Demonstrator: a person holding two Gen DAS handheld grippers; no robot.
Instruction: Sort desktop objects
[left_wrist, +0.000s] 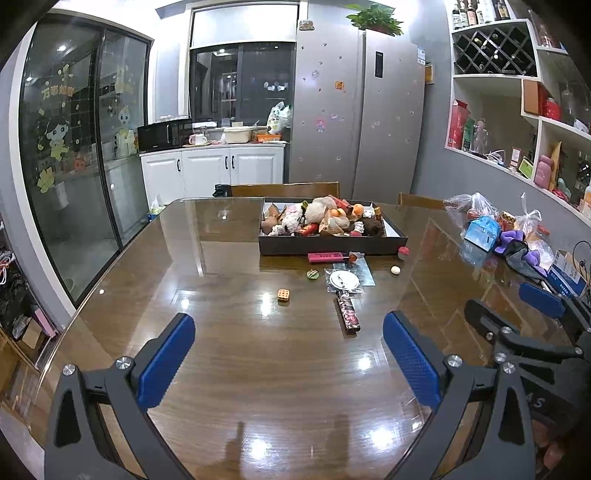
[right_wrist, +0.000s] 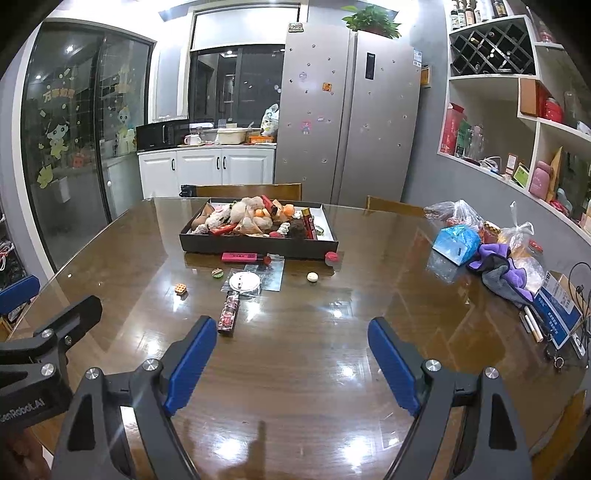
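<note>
I hold both grippers, left (left_wrist: 288, 354) and right (right_wrist: 291, 362), with fingers released, grasping nothing. The loose items lie on the tabletop (left_wrist: 258, 369) ahead of the fingers, the patterned tube (right_wrist: 229, 314) nearest, before the tray (right_wrist: 258, 245).

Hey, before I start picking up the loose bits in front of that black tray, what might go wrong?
1. The black tray is already heaped, so added items may roll back out.
2. The small cream round piece and waffle-like square piece lie flat on glossy glass; an open gripper may push them away.
3. The silver disc sits on clear packets that could drag along with it.
</note>
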